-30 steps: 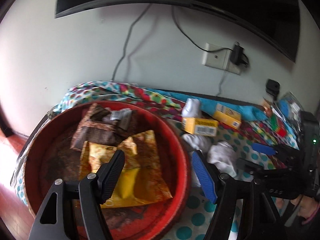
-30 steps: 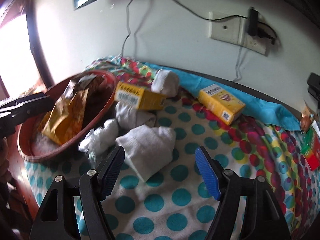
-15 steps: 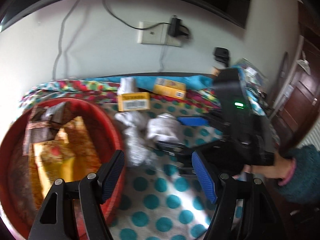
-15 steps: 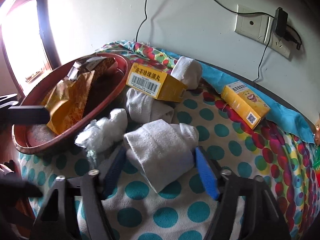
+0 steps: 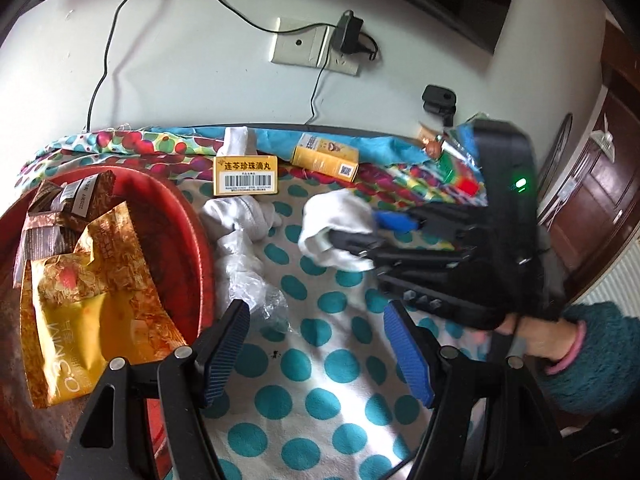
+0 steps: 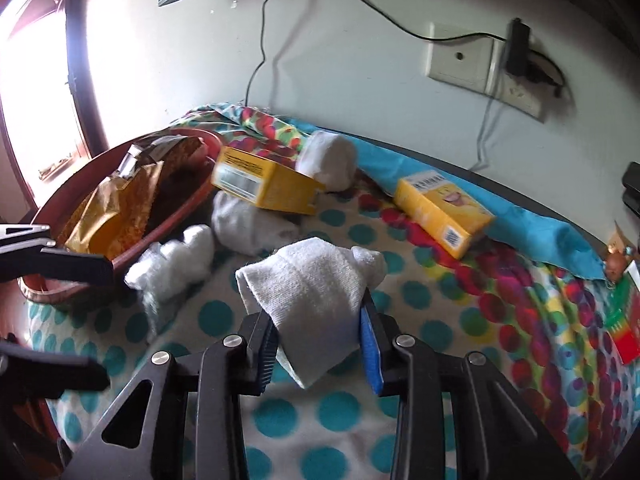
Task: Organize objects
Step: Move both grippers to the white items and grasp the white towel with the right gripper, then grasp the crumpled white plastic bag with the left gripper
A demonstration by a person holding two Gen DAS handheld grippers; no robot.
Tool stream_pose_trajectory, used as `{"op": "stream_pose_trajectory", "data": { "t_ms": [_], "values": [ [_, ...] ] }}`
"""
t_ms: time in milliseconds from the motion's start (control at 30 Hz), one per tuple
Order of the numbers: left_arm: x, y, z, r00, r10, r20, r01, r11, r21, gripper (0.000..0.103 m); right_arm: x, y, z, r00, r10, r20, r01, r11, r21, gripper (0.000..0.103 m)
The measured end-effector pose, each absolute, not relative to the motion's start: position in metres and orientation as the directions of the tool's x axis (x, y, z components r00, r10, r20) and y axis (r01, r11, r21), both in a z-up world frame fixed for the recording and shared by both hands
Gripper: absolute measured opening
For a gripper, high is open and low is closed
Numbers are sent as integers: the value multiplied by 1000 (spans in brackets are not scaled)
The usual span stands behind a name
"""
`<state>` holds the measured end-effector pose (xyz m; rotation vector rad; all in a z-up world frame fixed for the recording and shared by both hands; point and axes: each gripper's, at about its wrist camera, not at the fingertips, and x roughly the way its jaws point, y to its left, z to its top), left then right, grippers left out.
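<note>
A: What's the biggest thing on the polka-dot cloth (image 6: 340, 412)?

B: The red tray (image 5: 192, 240) at the left, holding snack packets (image 5: 92, 304). Beside it lie two yellow boxes (image 6: 440, 212) and rolled white socks.

A: And the folded white sock (image 6: 316, 300)?

B: Between the right hand-held gripper (image 6: 318, 354) pads, whose jaws are closing on it (pads already pressing). The left hand-held gripper (image 5: 316, 354) stands wide, nothing between.
</note>
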<state>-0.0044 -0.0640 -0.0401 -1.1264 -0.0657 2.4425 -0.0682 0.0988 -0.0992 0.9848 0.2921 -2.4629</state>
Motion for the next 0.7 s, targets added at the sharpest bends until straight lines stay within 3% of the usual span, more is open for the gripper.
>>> {"op": "stream_pose_trajectory", "data": {
  "t_ms": [367,700],
  "values": [
    [-13,-59,-51,-620,257,-742,-238,-962,-134,72,-76,116,-105,-575,-370,-730,487,-871,59,33],
    [-18,-44,-53,-619,211,-756,-228,-970,-83,72,-77,118,-107,-561,-389,-731,489,-868,87,35]
  ]
}}
